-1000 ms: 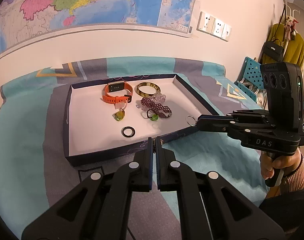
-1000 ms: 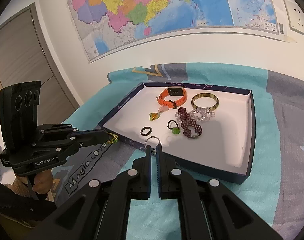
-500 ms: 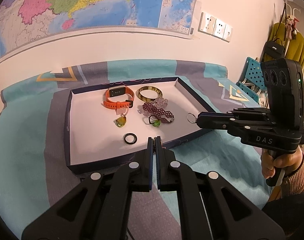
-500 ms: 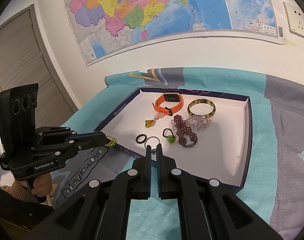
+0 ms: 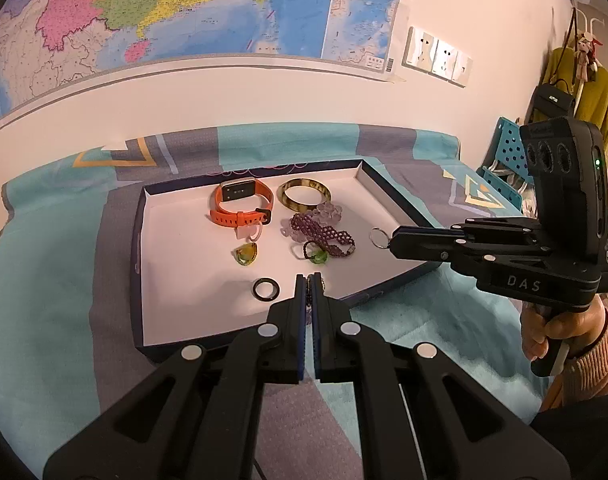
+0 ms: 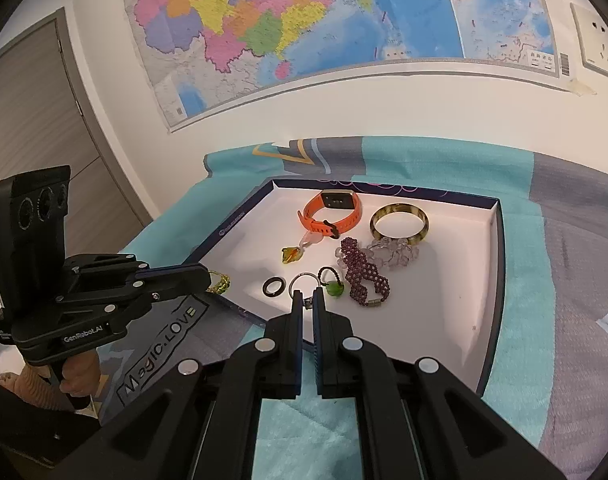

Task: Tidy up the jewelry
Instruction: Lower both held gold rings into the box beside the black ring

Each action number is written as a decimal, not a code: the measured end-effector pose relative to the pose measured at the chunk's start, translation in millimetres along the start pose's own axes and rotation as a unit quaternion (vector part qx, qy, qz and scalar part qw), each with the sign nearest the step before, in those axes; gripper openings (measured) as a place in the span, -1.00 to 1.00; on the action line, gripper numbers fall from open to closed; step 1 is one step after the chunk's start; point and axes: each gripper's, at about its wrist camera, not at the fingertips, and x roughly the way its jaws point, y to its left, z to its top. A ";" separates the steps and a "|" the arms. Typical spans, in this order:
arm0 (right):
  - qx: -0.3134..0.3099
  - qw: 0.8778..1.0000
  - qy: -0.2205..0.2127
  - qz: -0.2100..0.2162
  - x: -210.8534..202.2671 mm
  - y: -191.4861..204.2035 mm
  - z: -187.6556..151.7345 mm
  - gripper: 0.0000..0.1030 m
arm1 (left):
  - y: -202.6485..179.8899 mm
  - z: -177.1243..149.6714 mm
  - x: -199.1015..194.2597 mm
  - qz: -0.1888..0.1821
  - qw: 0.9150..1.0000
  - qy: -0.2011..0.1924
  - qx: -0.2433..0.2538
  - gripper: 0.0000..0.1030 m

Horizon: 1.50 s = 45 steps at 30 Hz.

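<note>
A shallow navy box with a white floor [image 5: 176,272] [image 6: 480,280] lies on the bed. In it are an orange watch [image 5: 240,204] [image 6: 332,212], an amber bangle [image 5: 304,196] [image 6: 400,220], a purple beaded bracelet [image 5: 324,234] [image 6: 364,276], a clear bead piece [image 6: 396,254], a yellow-green pendant [image 5: 246,255] [image 6: 292,255], a green stone [image 5: 319,257] [image 6: 336,290] and a black ring [image 5: 266,289] [image 6: 273,286]. My left gripper [image 5: 310,280] [image 6: 208,280] is shut on a small gold chain [image 6: 219,282] above the box's near edge. My right gripper [image 6: 308,300] [image 5: 394,238] is shut on a silver ring [image 5: 378,237] [image 6: 302,282] above the box.
The bed cover [image 5: 44,280] is teal and grey. A map [image 5: 184,8] hangs on the wall behind, with sockets [image 5: 438,56] to its right. A blue rack [image 5: 504,160] and hanging clothes [image 5: 592,92] stand at the far right. A door [image 6: 32,128] is at the left.
Both grippers have moved forward toward the box, each still holding its piece. The silver ring now hangs over the box floor.
</note>
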 end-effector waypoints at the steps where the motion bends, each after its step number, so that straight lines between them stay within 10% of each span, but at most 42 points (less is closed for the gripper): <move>1: 0.001 1.000 0.001 0.000 0.7 -0.6 0.0 -0.93 | -0.4 -0.3 -0.2 0.000 1.000 0.000 0.000 -0.94; 45: 0.018 1.000 0.020 -0.010 27.8 -13.7 4.6 -0.93 | 4.3 9.8 27.6 0.010 1.000 0.017 -0.010 -0.94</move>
